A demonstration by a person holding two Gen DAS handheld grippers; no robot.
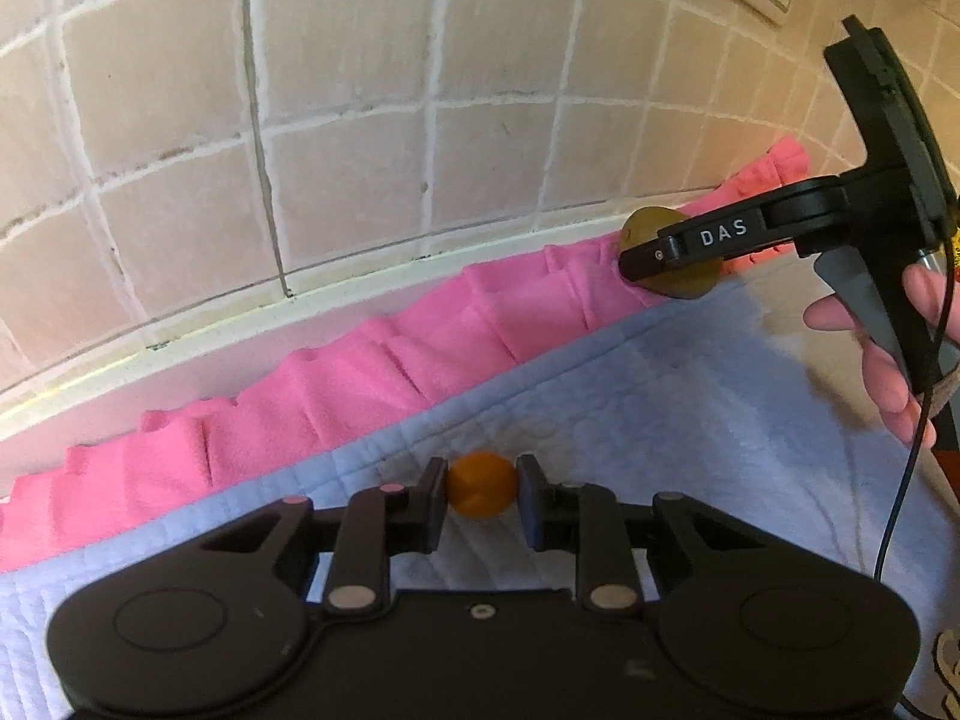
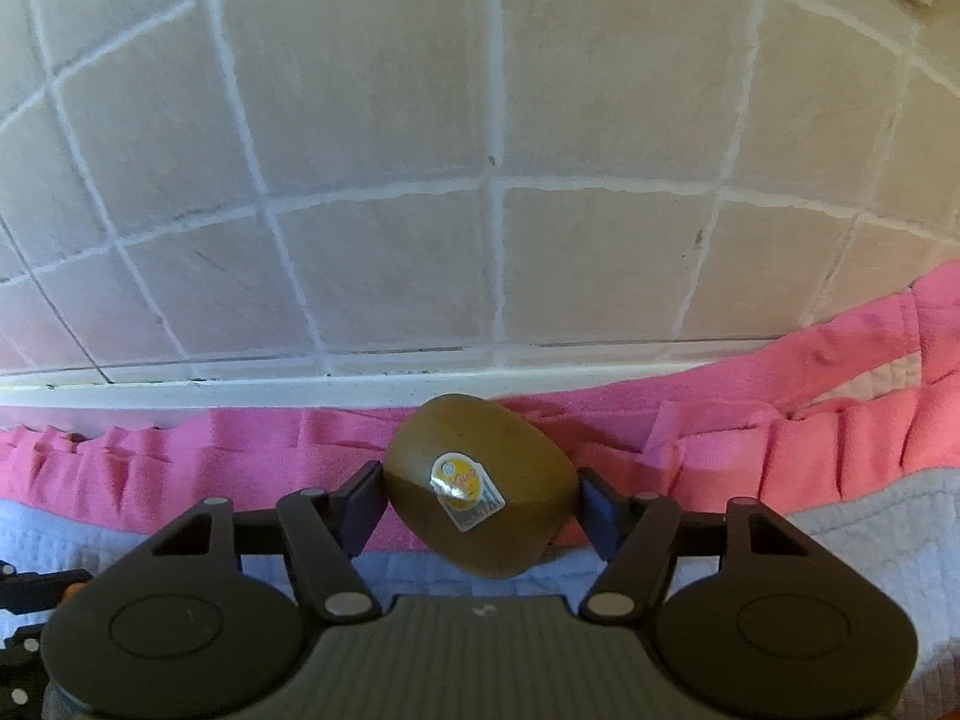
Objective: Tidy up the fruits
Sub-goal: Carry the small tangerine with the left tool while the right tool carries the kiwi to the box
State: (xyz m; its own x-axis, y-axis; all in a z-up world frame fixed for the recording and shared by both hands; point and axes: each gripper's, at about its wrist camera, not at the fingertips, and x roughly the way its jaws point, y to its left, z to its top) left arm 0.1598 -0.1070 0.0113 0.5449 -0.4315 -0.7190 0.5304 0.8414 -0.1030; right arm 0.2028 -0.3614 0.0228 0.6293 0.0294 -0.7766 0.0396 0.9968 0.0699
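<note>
Left gripper clamped on the orange between its pads | right gripper closing around the kiwi, contact unclear | both fruits low over the cloth | sorting barely begun, no destination visible

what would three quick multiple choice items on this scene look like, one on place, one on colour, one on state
1. Where is the kiwi?
A. between the right gripper's jaws
B. on the wall tiles
C. in a bowl

2. What colour is the ruffled cloth edge?
A. green
B. pink
C. black

3. How are the left gripper's jaws?
A. wide open, nothing between them
B. out of view
C. shut on the small orange fruit

Key: 1 A, a jaw flanks each side; 2 B, pink ruffle along the wall; 3 C, both pads press it.
</note>
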